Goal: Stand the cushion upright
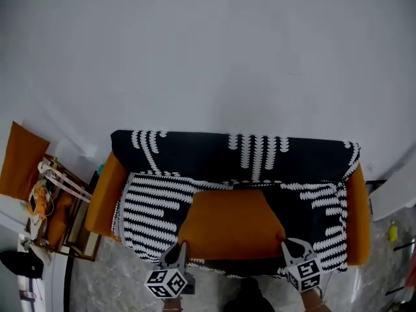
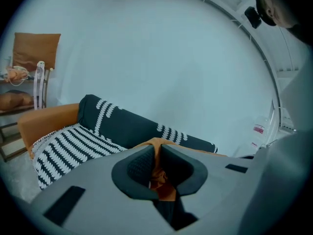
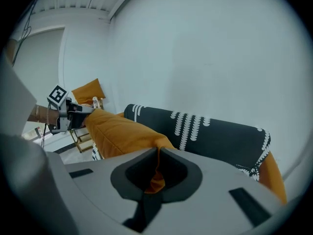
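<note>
Cushion (image 1: 232, 225) held over sofa (image 1: 195, 151); left claw (image 1: 178, 248), right claw (image 1: 290, 246) clamped on near corners, pointing slightly down

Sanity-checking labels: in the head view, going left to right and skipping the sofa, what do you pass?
Spare cushion → rack → left gripper → cushion → right gripper

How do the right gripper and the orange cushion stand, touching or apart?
Touching. The right gripper view shows the right gripper with its jaws pinched shut on a corner of the orange cushion.
</note>
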### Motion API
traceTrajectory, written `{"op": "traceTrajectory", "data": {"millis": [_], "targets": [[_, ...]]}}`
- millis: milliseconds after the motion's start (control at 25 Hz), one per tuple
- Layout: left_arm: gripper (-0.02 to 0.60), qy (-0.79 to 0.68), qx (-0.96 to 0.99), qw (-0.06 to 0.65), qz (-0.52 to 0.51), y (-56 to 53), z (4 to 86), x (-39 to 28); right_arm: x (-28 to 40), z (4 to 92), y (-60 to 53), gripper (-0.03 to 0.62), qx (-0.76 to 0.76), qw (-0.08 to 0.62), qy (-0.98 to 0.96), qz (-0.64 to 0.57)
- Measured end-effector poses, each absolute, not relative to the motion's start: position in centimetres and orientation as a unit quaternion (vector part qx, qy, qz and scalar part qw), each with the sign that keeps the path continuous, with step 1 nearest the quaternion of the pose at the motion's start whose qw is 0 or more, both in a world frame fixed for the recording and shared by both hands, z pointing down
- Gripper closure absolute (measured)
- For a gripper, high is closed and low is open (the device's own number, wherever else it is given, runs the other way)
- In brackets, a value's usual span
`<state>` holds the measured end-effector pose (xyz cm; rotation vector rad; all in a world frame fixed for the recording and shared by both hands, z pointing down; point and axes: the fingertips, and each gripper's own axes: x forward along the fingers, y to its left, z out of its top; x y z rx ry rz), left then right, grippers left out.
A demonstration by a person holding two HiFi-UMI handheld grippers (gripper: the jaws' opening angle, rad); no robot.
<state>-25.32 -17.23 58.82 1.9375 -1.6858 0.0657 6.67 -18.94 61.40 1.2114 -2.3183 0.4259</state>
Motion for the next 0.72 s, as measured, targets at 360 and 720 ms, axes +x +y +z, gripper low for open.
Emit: {"op": "traceTrajectory", "data": {"millis": [360,720], "targets": [[0.515,-0.66,0.7,0.272,0.007,-22.2,55.9,-26.2,6.4,58.4,-24.0,0.569,0.438,0.228,-0.86,0.131],[0.505,-0.661,0.704,0.259,-0.019,-27.6,53.5,-27.4,5.5,55.7,-29.7,0.566,0.455,0.212,-0.86,0.095]]}}
